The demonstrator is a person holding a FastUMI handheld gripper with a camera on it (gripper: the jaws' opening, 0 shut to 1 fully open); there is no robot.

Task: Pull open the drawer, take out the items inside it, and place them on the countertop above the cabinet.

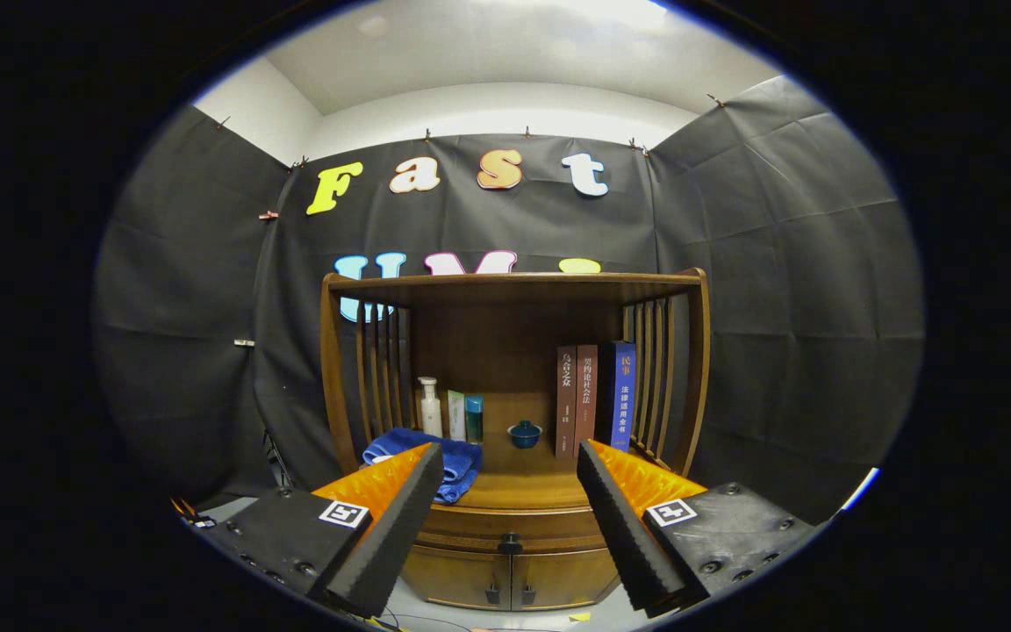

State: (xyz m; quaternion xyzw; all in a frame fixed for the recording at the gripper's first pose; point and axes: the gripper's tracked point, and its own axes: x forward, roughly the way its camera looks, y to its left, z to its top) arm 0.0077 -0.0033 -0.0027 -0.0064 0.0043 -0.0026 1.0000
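A wooden cabinet [512, 527] stands straight ahead, beyond my fingers. Its drawer [514, 524] sits flush in the front, with a small dark knob [511, 544] at mid-width, above two lower doors. The countertop [523, 483] above it carries a folded blue towel [462, 461], three small bottles [450, 411], a little teal bowl [525, 433] and three upright books [595, 397]. My gripper [510, 461] is open, orange-and-black fingers [391, 518] spread wide, holding nothing, well short of the cabinet. The drawer's inside is hidden.
A slatted wooden shelf frame [690, 369] with a top board [514, 283] rises over the countertop. Black cloth walls close the booth on both sides and behind. Pale floor [505, 614] shows below the cabinet doors.
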